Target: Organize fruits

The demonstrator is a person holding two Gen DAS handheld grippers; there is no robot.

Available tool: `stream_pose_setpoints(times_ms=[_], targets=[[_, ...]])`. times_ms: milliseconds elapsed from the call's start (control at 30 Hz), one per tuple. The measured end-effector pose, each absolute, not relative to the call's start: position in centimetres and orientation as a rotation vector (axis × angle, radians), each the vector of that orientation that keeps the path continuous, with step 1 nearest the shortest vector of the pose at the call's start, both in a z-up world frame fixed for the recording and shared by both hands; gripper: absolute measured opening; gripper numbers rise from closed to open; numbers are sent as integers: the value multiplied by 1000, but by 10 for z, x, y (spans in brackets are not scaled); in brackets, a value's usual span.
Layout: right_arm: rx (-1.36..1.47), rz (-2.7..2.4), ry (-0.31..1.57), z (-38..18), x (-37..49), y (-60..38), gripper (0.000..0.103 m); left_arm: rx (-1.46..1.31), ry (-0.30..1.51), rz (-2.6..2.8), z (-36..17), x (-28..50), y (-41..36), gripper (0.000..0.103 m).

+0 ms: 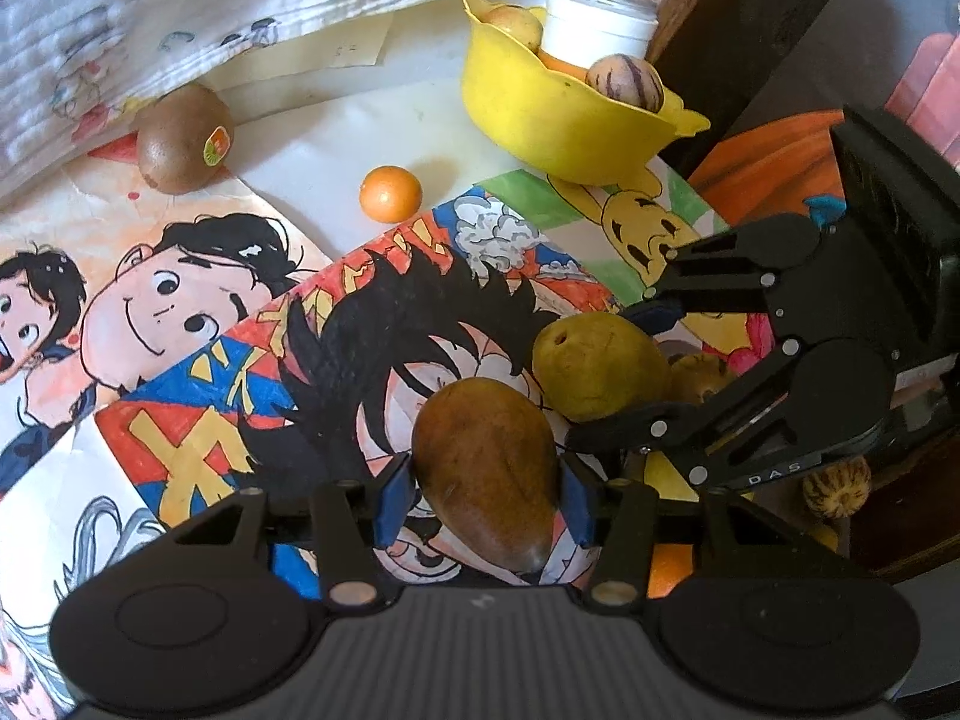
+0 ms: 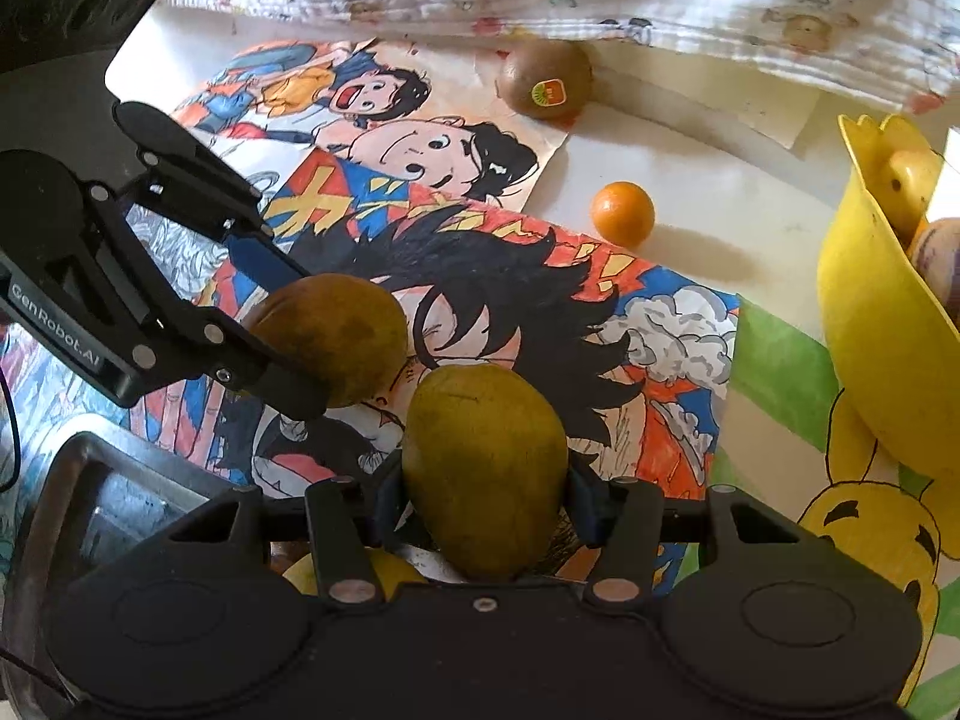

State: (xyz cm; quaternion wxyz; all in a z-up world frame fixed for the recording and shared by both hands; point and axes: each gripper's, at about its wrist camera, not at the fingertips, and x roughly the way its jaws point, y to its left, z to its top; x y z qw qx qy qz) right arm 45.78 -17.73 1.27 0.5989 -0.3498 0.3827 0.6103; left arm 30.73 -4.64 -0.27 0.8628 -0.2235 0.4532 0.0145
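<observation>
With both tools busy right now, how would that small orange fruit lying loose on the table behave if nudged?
The small orange fruit looks nearly round and smooth, so it would probably roll freely. It sits on the bare white table, apart from the kiwi and the yellow bowl, so little would stop it. It is likely light and firm.

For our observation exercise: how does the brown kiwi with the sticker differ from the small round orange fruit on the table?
The brown kiwi with the sticker is larger, dull brown and egg-shaped; the small round orange fruit is smaller, glossy and spherical. The kiwi carries a label and lies against the printed cloth; the orange is unlabelled and stands clear of it. Both lie loose, outside the yellow bowl.
</observation>
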Motion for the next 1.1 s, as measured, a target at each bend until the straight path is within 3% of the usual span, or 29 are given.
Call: stream_pose_setpoints(times_ms=[633,1100], targets=[[-405,1106,797,80,422,-226,55,-402,854,-150,34,291,-34,54],[-117,665,780,98,310,-296,55,-231,865,-408,59,269,-48,54]])
